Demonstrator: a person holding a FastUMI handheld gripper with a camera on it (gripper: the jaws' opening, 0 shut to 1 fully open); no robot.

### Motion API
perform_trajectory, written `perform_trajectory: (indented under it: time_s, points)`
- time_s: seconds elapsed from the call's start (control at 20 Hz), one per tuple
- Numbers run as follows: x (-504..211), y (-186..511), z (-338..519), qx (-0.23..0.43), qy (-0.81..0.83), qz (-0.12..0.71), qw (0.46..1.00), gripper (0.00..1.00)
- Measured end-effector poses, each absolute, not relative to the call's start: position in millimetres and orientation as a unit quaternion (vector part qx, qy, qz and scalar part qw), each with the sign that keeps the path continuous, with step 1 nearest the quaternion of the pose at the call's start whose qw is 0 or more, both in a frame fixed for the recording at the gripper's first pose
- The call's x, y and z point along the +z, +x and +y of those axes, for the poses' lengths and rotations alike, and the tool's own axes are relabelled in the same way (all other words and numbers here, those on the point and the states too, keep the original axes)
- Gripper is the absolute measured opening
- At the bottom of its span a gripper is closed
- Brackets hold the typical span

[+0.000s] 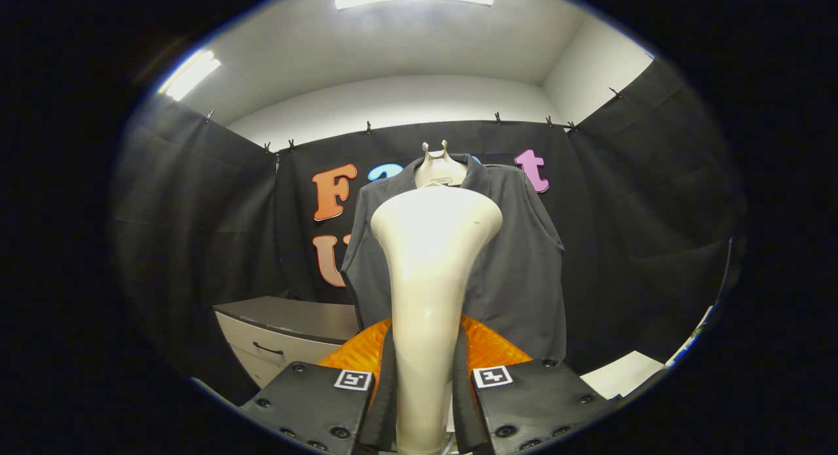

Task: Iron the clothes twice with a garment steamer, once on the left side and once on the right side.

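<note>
Standing upright between the fingers of the hand-held gripper (424, 402), the garment steamer (429, 291) rises as a pale, slim handle that flares into a broad head at the top. Both fingers press against the handle's sides, so the hand-held gripper is clenched on the steamer. Its long axis runs straight up from the fingers, and the head faces forward toward the clothes.

The dark shirt (517, 265) hangs directly beyond the steamer, collar up, on a pale hanger (440, 168) against the black cloth wall. The head covers the middle of the shirt's chest; whether it touches the fabric I cannot tell, but it looks near. So the garment lies dead ahead, and I'd judge the coming stroke means shifting the head off-centre to one side panel and running it along the shirt's length.

Something orange (488, 347) sits low behind the handle, just ahead of the fingers. Off to the left stands a grey desk (288, 321) with a drawer.
</note>
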State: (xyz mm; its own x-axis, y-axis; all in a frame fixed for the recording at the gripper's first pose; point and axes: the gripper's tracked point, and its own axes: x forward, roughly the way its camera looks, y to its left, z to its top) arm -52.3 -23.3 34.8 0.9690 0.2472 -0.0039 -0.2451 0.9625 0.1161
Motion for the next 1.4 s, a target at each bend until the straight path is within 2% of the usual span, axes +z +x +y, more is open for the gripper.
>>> perform_trajectory:
  time_s: [1.4]
  points:
    - [29.6,-48.1,-27.2,0.132,0.067,0.019,0.989,0.42]
